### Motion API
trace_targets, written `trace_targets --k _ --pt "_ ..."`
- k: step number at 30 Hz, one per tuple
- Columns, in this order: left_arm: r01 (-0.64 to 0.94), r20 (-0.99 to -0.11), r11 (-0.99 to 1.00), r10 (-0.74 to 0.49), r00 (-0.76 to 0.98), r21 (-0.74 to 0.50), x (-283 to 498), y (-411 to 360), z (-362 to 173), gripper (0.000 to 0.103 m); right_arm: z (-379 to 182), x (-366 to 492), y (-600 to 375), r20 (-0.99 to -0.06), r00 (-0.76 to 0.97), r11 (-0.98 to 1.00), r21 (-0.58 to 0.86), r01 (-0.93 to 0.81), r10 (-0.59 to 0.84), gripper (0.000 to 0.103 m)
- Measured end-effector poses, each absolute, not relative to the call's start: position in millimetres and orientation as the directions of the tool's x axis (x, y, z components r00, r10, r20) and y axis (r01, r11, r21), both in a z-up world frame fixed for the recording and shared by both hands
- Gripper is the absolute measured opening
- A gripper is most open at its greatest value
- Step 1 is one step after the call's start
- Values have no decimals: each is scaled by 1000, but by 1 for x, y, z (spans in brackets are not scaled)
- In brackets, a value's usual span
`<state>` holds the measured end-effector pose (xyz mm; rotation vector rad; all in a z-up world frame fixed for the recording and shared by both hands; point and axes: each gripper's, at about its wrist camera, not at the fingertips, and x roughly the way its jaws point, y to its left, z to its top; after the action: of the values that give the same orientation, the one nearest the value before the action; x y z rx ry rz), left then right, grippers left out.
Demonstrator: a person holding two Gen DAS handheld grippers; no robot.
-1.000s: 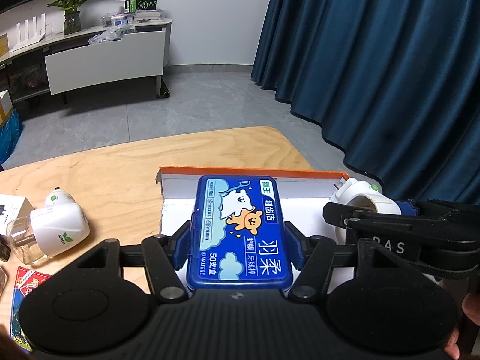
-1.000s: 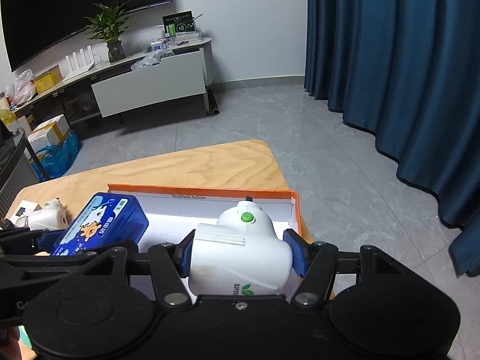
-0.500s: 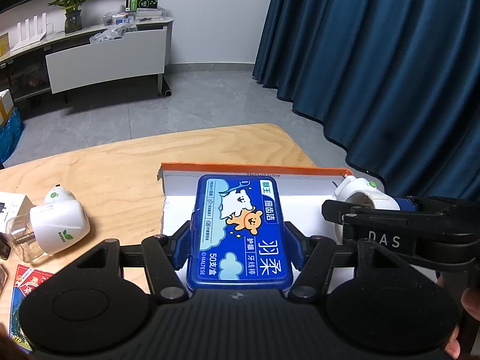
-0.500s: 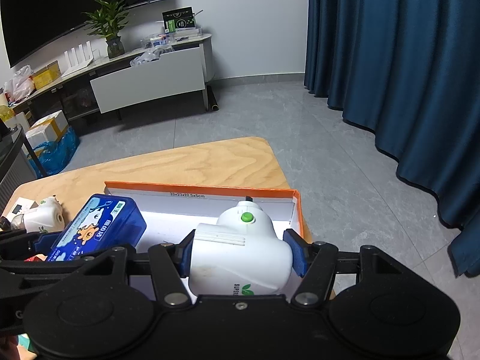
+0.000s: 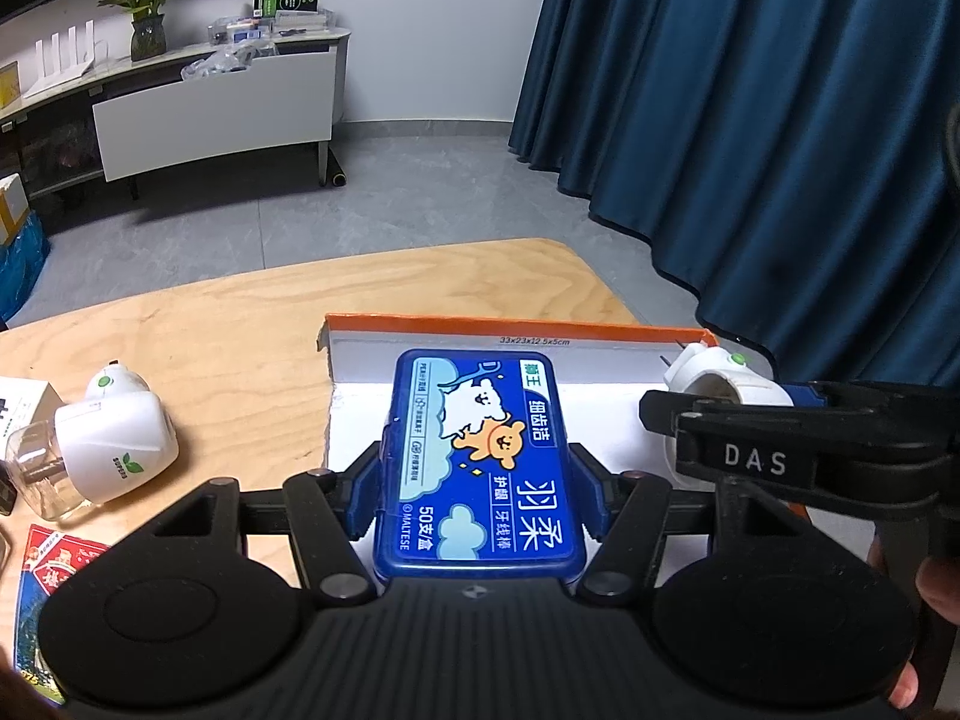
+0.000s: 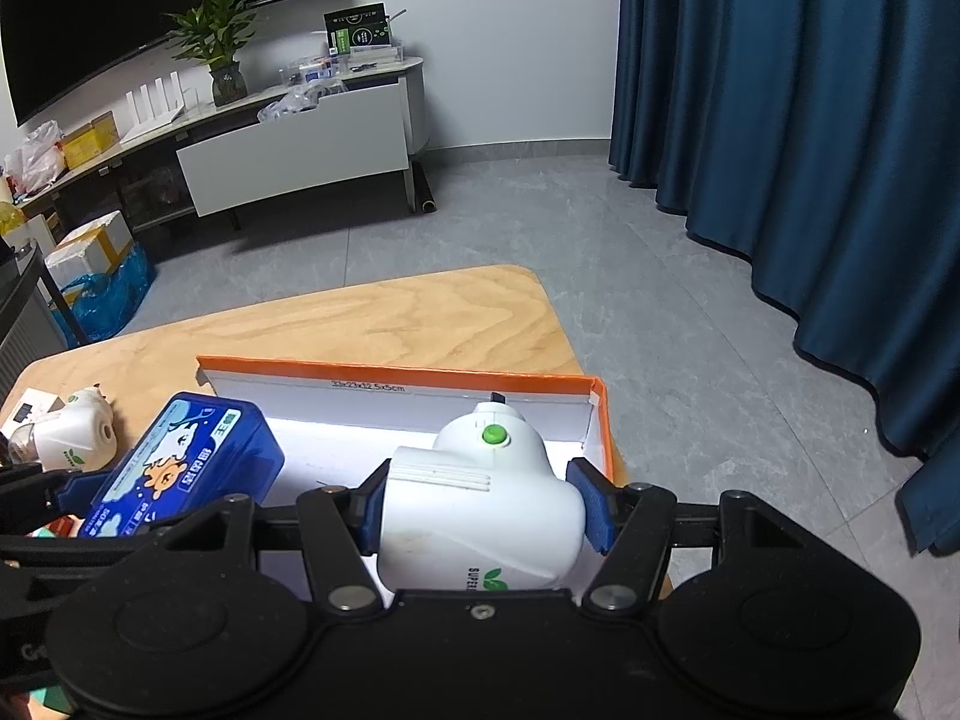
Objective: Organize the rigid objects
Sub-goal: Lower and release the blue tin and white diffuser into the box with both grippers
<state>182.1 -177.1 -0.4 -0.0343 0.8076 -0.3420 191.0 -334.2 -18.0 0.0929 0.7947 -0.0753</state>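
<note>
**Both tools loaded above the orange-rimmed box**

The left tool (image 5: 483, 480) is clamped on a blue floss-pick case (image 5: 480, 462), with one blue pad pressed against each long side. The case lies flat, label up, above the white floor of the orange-rimmed box (image 5: 516, 327), toward its left half. From the right wrist view the same case (image 6: 186, 468) appears at the left, over the near-left part of the box (image 6: 396, 369).

The right tool (image 6: 483, 507) is clamped on a white plug-in device (image 6: 480, 516), its pads bearing on both flanks. The green button of the device faces up and its narrow end points to the far wall of the box. The device sits over the right half of the box, near the far-right corner. Whether either item touches the box floor cannot be told.

The box rests on the wooden desk (image 5: 240, 324). On the desk to the left of the box, well apart from it, lies a second white plug-in device (image 5: 114, 444) with a clear bottle attached. A red printed packet (image 5: 54, 558) lies nearer, at the left edge.
</note>
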Motion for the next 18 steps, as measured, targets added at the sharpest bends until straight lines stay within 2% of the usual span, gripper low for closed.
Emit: trace_targets --k 11,18 --pt "274 -713 948 -305 632 -163 188 -183 -6 63 5 176 -355 -652 756 987 81 140 -54 77" --pt "333 -705 926 -354 614 -176 193 -203 -13 65 16 151 -364 -641 762 979 84 188 -91 79"
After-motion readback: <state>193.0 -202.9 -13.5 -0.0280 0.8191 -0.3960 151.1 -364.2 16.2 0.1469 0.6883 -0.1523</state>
